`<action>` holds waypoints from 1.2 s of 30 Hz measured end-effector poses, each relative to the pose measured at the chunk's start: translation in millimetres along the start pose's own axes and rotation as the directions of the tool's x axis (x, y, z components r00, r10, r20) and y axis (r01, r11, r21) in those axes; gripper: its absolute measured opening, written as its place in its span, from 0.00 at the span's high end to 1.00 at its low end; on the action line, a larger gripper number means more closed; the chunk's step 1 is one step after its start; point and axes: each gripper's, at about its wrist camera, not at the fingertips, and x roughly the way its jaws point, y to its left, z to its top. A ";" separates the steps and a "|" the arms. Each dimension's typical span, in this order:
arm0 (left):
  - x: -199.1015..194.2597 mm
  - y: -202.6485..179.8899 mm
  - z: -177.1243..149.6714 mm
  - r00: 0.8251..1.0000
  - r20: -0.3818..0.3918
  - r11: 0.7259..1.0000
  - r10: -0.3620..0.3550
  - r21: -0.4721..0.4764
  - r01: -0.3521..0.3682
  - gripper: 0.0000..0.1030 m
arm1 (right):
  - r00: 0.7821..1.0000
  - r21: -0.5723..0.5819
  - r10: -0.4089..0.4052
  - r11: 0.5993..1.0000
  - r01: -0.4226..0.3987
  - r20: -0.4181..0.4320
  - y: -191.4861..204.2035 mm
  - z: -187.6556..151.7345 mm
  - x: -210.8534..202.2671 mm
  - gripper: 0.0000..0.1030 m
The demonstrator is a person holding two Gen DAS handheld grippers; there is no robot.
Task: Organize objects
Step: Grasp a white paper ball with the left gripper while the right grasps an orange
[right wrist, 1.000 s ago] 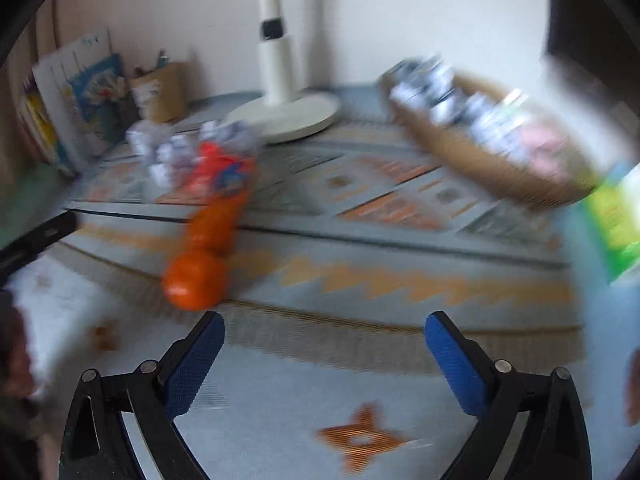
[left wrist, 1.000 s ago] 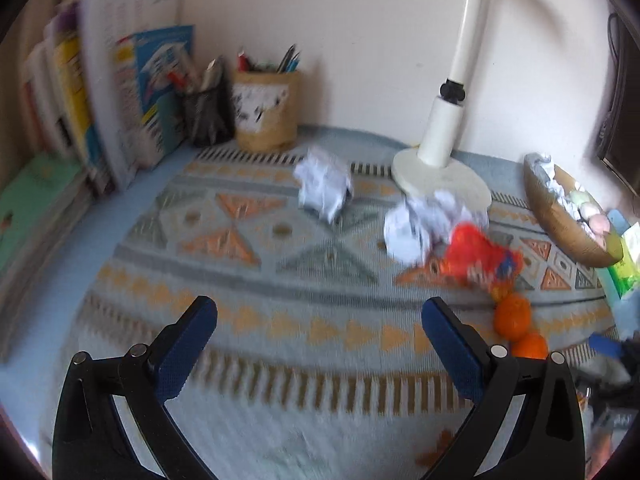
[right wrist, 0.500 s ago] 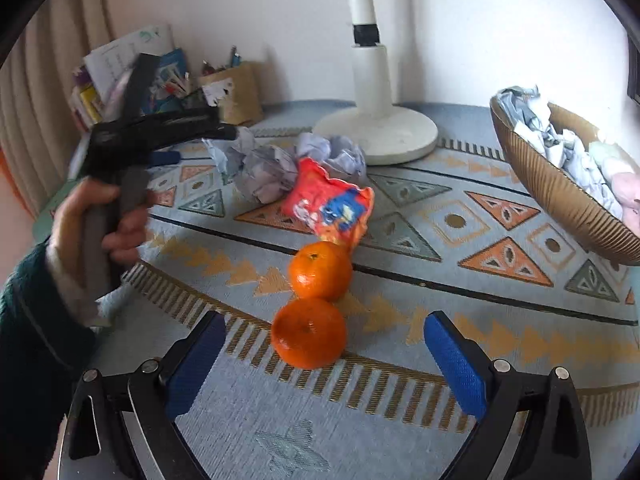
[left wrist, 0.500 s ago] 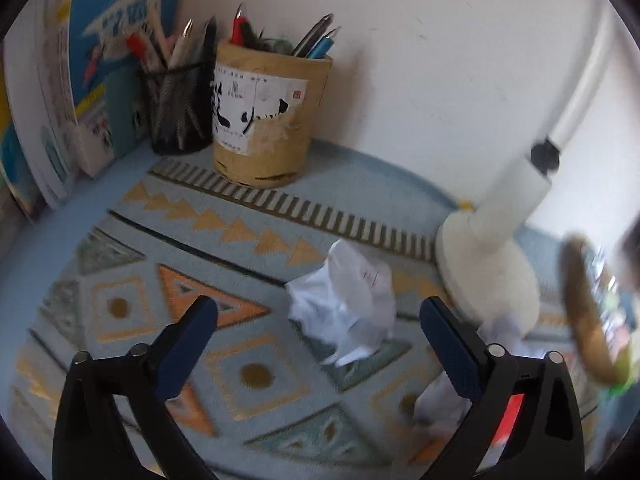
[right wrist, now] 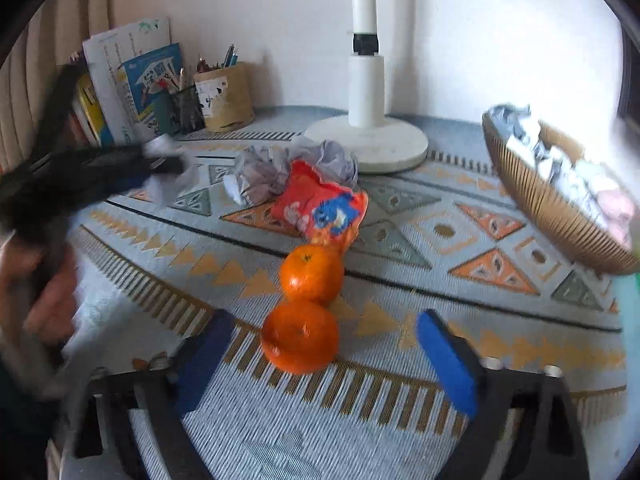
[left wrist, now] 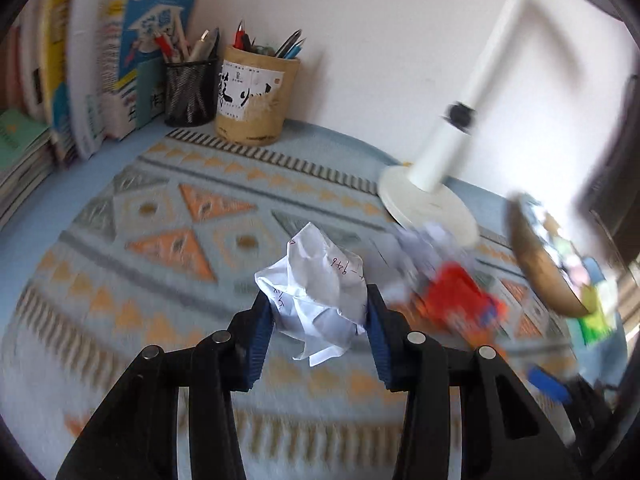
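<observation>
Fingers of the left gripper (left wrist: pixel 318 312) had just been closing, and their blue pads were clamped on a crumpled ball of white paper (left wrist: pixel 316 292) with handwriting on it. The ball sat between the pads above the patterned mat (left wrist: pixel 168 248) that covered the table; whether it still touched the mat could not be told.

On the right gripper (right wrist: pixel 320 356), the fingers had also just been closing but stood apart, with the nearer orange (right wrist: pixel 300 336) between them and touched by neither pad. A second orange (right wrist: pixel 312 274) lay just behind it, the two fruits touching. Beyond them was a red and orange snack wrapper (right wrist: pixel 320 208), and behind that a heap of more crumpled paper (right wrist: pixel 272 172).

A white lamp base (right wrist: pixel 368 144) stood near the wall. To its right, a woven basket (right wrist: pixel 552 208) held paper scraps and other small items too blurred to name.

At the back left corner stood a tan pen cup (left wrist: pixel 256 96), a black mesh pen holder (left wrist: pixel 190 90) just beside it, and upright books (left wrist: pixel 120 60) against the wall.

In the right wrist view, a person's hand (right wrist: pixel 44 280) gripped the handle of the left gripper, blurred at the left edge.
</observation>
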 end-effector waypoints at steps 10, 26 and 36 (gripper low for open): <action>-22.3 -42.2 -45.6 0.991 0.005 0.991 -0.133 0.011 0.132 0.60 | 0.993 0.055 -0.116 0.992 0.114 0.036 -60.6 -36.2 -52.3 0.62; -21.5 -73.7 -65.4 0.994 0.023 0.980 -0.108 0.170 0.102 0.58 | 0.999 0.120 0.029 0.992 -0.024 -0.043 -99.2 -61.7 -46.6 0.39; -17.5 -61.3 -62.2 0.990 0.012 0.984 -0.142 0.106 0.140 0.58 | 0.983 0.090 -0.176 0.979 0.181 -0.060 -88.3 -64.2 -37.0 0.42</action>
